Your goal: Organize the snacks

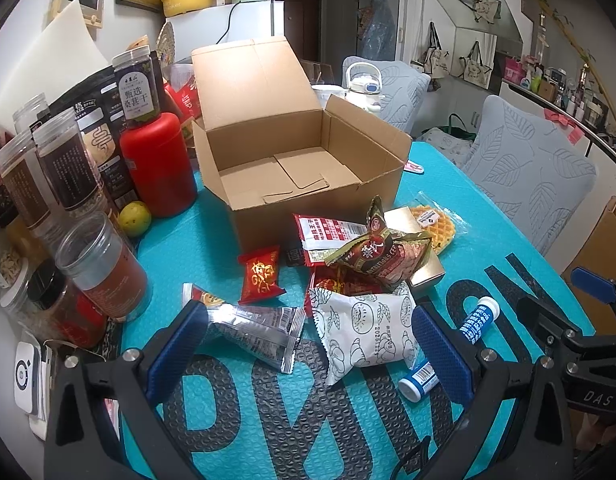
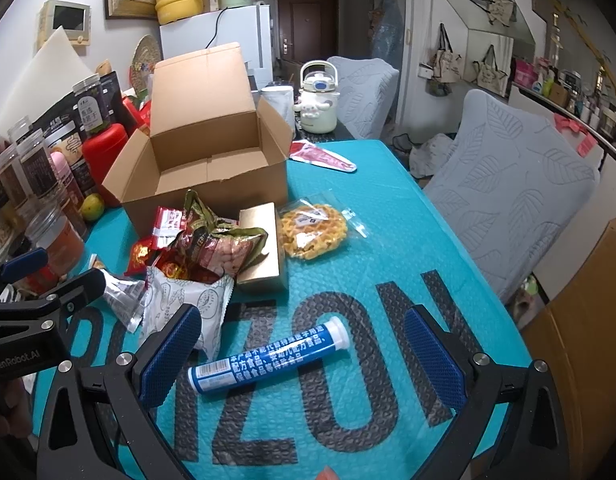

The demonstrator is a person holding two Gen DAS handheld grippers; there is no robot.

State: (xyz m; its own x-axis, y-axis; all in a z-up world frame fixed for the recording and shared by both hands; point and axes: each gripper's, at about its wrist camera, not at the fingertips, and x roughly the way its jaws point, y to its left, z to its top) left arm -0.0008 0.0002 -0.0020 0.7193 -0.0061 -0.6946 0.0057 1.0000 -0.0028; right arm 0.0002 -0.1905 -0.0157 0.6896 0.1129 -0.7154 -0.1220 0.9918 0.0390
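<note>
Here, cardboard box point(image 1: 308, 168) open, empty, left claw point(image 1: 308, 344) and right claw point(image 2: 304, 356) wide, holding nothing

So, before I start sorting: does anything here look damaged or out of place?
Nothing looks damaged or spilled. The brown cardboard box stands open and empty, while the snack packets lie heaped in front of it. The blue-and-white tube lies on its side, apart from the heap.
</note>
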